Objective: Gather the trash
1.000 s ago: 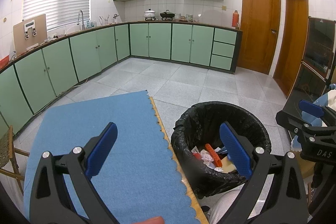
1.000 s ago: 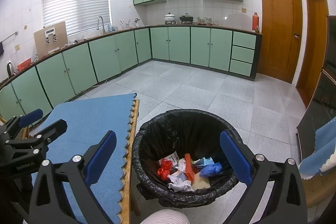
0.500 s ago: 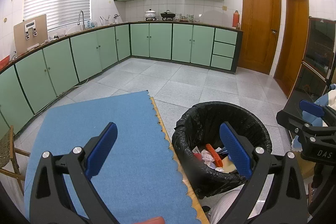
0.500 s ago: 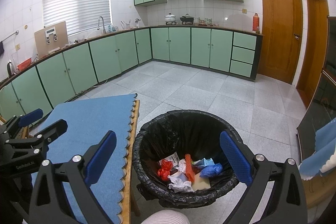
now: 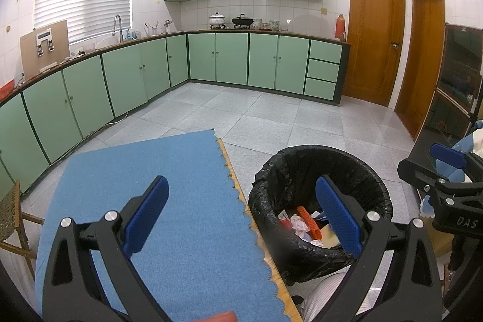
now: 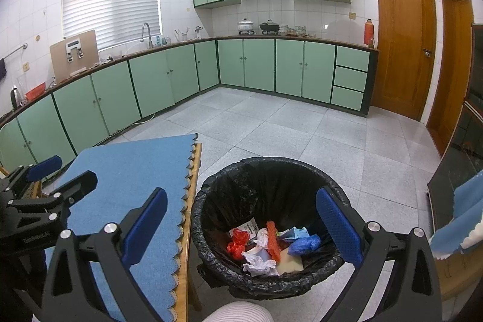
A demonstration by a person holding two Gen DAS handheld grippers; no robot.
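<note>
A bin lined with a black bag (image 6: 265, 171) (image 5: 305, 159) stands on the floor beside a table under a blue mat (image 5: 157, 180) (image 6: 132, 168). Inside lies trash: crumpled white paper (image 6: 259, 260), a red wrapper (image 6: 238, 240), an orange strip (image 6: 272, 236) (image 5: 308, 221), a blue wad (image 6: 303, 243). My left gripper (image 5: 241, 216) hangs open above the mat's right edge, nothing between its fingers. My right gripper (image 6: 241, 227) is open over the bin, empty. Each gripper shows at the edge of the other's view.
Green cabinets (image 5: 232, 59) line the back and left walls, with tiled floor (image 6: 271, 122) between them and the bin. Wooden doors (image 5: 374, 38) stand at the right. A dark cabinet (image 6: 465, 141) and a blue cloth (image 6: 465, 210) sit right of the bin. A chair (image 5: 12, 216) is left of the table.
</note>
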